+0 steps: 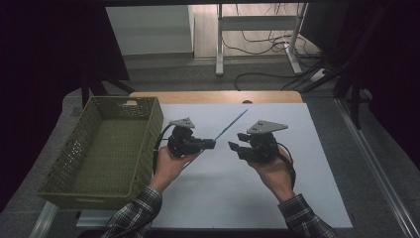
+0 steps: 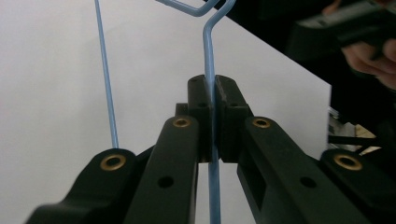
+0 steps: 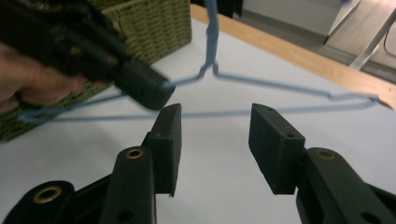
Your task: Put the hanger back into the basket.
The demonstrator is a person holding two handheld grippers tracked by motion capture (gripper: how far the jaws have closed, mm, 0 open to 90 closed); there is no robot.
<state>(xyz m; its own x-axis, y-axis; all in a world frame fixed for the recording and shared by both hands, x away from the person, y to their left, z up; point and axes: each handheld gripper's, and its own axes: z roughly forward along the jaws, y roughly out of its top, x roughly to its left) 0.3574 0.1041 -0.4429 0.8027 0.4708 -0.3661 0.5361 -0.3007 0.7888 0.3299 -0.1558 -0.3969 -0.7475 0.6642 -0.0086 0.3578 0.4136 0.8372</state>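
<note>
A thin blue wire hanger [image 1: 232, 124] is lifted off the white sheet [image 1: 237, 198] at mid-table. My left gripper [image 1: 213, 144] is shut on one of its wires; in the left gripper view the wire [image 2: 208, 56] runs straight up between the closed pads of the left gripper [image 2: 214, 93]. My right gripper [image 1: 233, 147] faces it from the right, a short gap away, open with nothing between its jaws. In the right gripper view the hanger [image 3: 271, 84] spreads beyond the right gripper [image 3: 215, 126], with the left gripper [image 3: 140, 86] clamped on its left side.
A green woven basket [image 1: 148, 144] stands at the left of the sheet, and its wall [image 3: 154, 23] rises behind the left hand. The wooden table edge [image 1: 218, 96] runs along the far side. Desk legs and cables lie on the floor beyond.
</note>
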